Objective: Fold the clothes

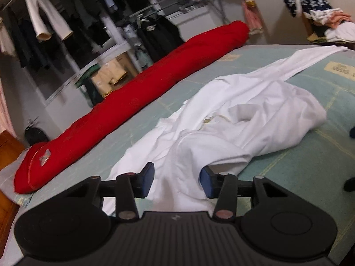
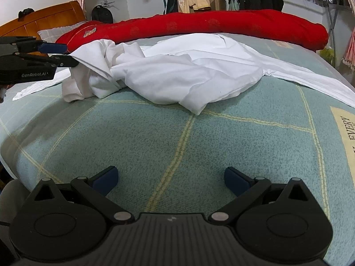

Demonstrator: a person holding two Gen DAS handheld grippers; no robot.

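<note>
A crumpled white long-sleeved garment point(image 1: 244, 115) point(image 2: 177, 75) lies across the green checked bed cover point(image 2: 155, 144). One sleeve point(image 1: 310, 59) stretches away toward the far edge. My left gripper point(image 1: 177, 180) point(image 2: 70, 55) is at the garment's near bunched end. Its blue pads point(image 1: 147, 178) stand apart with a fold of white cloth between them, and I see no firm pinch. In the right wrist view this gripper comes in from the left, at the raised edge of the cloth. My right gripper point(image 2: 170, 178) hovers wide open over bare cover, well short of the garment.
A long red bolster point(image 1: 155, 84) point(image 2: 221, 24) lies along the far side of the bed. Behind it are a clothes rack with hanging garments point(image 1: 51, 22) and cardboard boxes point(image 1: 113, 75). A wooden headboard point(image 2: 44, 20) and a pile of clothes point(image 1: 332, 28) flank the bed.
</note>
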